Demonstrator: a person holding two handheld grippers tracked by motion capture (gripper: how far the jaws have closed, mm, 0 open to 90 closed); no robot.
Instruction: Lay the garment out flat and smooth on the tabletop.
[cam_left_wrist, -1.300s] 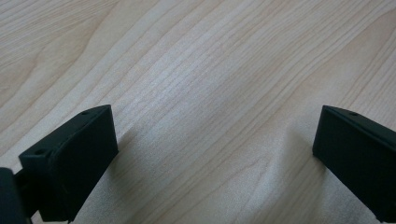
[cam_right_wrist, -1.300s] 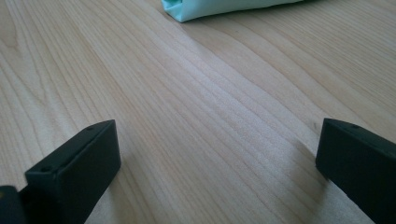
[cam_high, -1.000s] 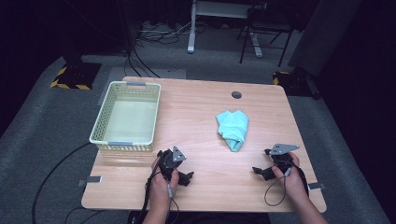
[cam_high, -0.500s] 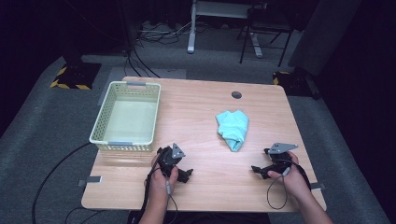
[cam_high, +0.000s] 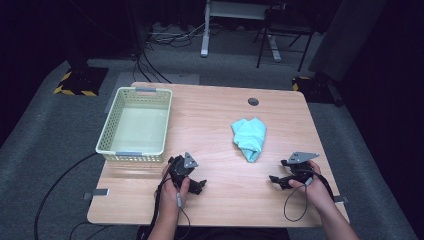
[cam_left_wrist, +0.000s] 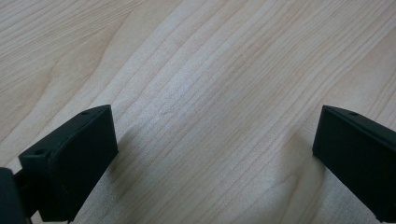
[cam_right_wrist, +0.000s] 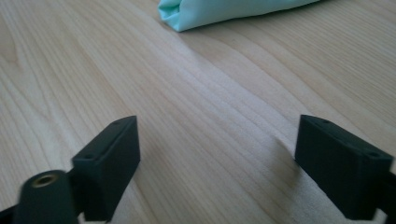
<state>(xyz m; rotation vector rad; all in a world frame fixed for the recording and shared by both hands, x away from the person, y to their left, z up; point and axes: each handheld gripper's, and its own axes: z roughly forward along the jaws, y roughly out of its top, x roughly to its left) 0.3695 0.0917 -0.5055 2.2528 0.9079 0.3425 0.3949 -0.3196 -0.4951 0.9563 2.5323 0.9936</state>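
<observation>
A crumpled light blue cloth (cam_high: 250, 137) lies on the wooden table (cam_high: 215, 115), right of centre. My left gripper (cam_high: 196, 186) rests near the front edge, left of the cloth. It is open, with bare wood between its jaws (cam_left_wrist: 215, 154). My right gripper (cam_high: 276, 181) sits at the front right, below and right of the cloth, pointing left. It is open and holds nothing (cam_right_wrist: 217, 158). In the right gripper view the cloth's edge (cam_right_wrist: 224, 11) lies well ahead of the jaws.
A pale green plastic basket (cam_high: 112, 135) stands at the table's left side, with nothing seen inside. A round cable hole (cam_high: 253, 101) sits near the far edge. Cables trail from both grippers over the front edge. Dark floor, desk legs and a chair lie beyond the table.
The right hand and its gripper have shifted slightly near the front right corner. The left gripper, cloth and basket have stayed where they were.
</observation>
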